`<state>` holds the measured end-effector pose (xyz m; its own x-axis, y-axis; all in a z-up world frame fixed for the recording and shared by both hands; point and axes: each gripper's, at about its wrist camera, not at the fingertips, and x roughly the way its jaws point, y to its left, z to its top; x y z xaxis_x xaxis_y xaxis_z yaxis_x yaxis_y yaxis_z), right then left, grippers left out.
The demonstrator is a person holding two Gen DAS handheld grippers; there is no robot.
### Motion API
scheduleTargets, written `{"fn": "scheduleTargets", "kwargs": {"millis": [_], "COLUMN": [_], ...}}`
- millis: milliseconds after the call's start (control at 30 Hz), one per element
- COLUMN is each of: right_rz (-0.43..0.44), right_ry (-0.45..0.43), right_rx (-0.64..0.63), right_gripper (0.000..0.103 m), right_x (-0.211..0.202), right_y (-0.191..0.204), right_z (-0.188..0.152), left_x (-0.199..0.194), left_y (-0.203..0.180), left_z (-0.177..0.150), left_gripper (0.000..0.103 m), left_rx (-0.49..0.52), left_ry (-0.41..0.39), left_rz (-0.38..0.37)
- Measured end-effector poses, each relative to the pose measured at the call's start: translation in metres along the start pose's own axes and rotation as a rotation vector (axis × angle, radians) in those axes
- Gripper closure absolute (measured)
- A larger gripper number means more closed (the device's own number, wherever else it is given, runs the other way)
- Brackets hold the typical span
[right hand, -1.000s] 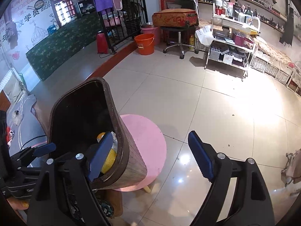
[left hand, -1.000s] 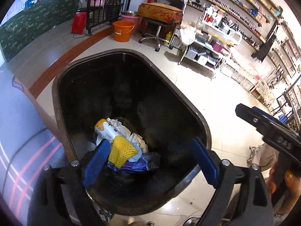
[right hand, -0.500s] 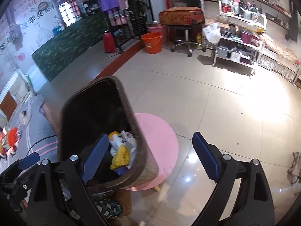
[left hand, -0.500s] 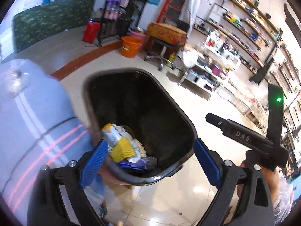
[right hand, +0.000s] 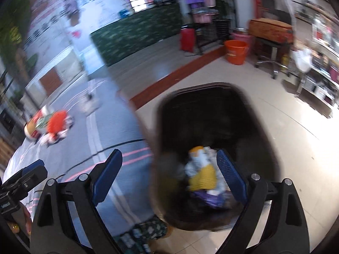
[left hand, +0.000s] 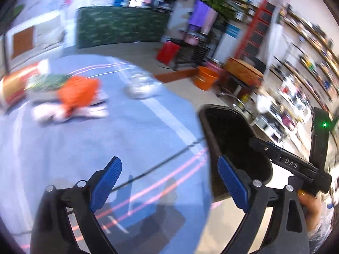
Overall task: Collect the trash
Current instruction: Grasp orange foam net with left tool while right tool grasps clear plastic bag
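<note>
Grippers both empty, jaws wide, over blue-clothed desk (left hand: 131,131) and dark trash bin (right hand: 262,127).

Left gripper (left hand: 168,186): jaws spread wide above bare cloth, nothing between. Right gripper (right hand: 169,174): jaws wide too, straddling bin rim, gripping nothing. One bin, beside desk edge, holding a heap of trash (right hand: 202,174), yellow and white pieces among it, too blurred to count. One further cluster of litter (left hand: 70,97) far across desk, orange, white and green, well apart from both grippers. One orange bucket (right hand: 236,51) on floor beyond.
</note>
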<state>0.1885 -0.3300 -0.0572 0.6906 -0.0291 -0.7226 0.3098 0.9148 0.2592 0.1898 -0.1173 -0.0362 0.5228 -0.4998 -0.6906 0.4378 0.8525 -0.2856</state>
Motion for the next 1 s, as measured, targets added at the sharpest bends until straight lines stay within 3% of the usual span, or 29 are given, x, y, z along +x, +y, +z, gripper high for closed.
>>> {"fn": "scheduleTargets", "kwargs": {"millis": [167, 333, 667, 867, 1000], "right_rz": [0.108, 0.17, 0.179, 0.201, 0.175], "right_ry": [0.049, 0.102, 0.122, 0.143, 0.176], "right_rx": [-0.1, -0.166, -0.229, -0.229, -0.23], "right_gripper": [0.014, 0.014, 0.014, 0.018, 0.026], "right_x": [0.028, 0.057, 0.108, 0.133, 0.153], "right_y": [0.058, 0.097, 0.139, 0.148, 0.154], "right_z": [0.011, 0.028, 0.075, 0.096, 0.101], "left_x": [-0.013, -0.011, 0.031, 0.065, 0.075], "left_y": [0.044, 0.081, 0.107, 0.115, 0.122], "left_z": [0.002, 0.018, 0.08, 0.095, 0.098], "left_gripper": [0.012, 0.012, 0.015, 0.025, 0.044], "left_rx": [-0.042, -0.093, 0.027, 0.094, 0.082], "left_ry": [-0.009, -0.013, -0.037, 0.026, 0.049], "left_rz": [0.108, 0.158, 0.218, 0.241, 0.248]}}
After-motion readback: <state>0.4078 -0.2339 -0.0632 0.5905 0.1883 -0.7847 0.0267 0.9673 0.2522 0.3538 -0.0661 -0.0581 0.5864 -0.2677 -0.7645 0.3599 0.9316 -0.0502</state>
